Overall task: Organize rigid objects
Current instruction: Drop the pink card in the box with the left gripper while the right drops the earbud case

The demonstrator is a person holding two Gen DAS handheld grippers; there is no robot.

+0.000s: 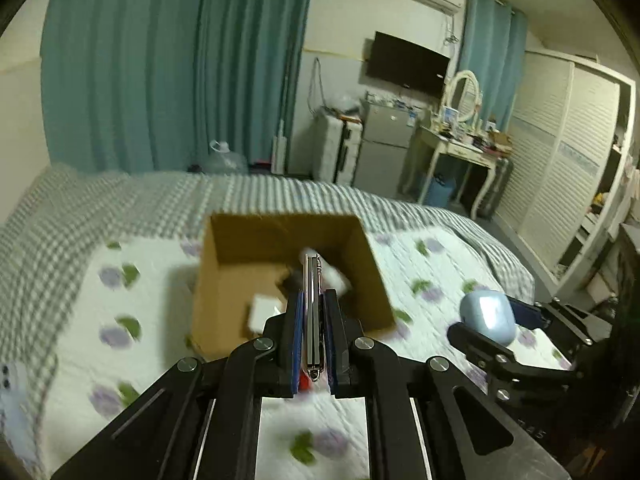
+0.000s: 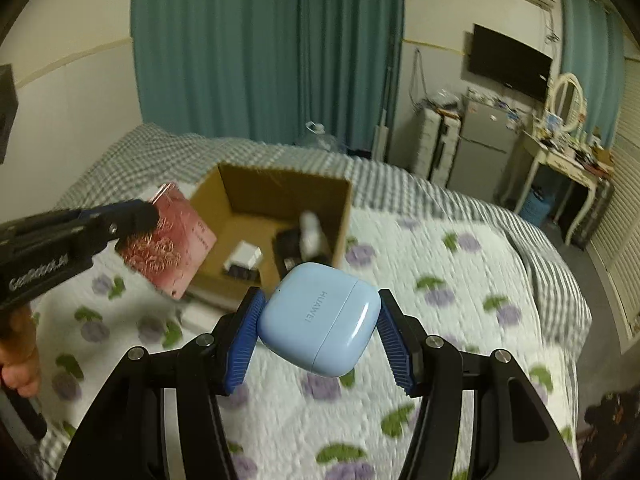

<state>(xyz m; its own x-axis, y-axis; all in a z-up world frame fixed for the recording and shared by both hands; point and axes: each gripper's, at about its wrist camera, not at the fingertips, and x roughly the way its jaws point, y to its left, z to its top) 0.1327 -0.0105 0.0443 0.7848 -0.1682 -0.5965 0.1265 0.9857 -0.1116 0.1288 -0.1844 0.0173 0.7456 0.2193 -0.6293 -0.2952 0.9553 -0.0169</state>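
Note:
My left gripper (image 1: 312, 300) is shut on a thin pink case, seen edge-on (image 1: 312, 316), held above the near edge of an open cardboard box (image 1: 224, 280). The right wrist view shows its flat pink face with gold pattern (image 2: 168, 240) left of the box (image 2: 240, 192). My right gripper (image 2: 320, 320) is shut on a light blue Huawei earbuds case (image 2: 320, 320), held above the bed, near the box's front right corner. It also shows in the left wrist view (image 1: 488, 316). Inside the box lie a white block (image 2: 246, 256), a dark object (image 2: 286, 244) and a white bottle (image 2: 310, 232).
The box stands on a bed with a floral quilt (image 2: 440, 320) and a checked sheet (image 2: 400, 184). Teal curtains (image 1: 160, 72), a small fridge (image 1: 384, 148), a dressing table (image 1: 460, 148) and a louvred wardrobe (image 1: 560, 160) line the room beyond.

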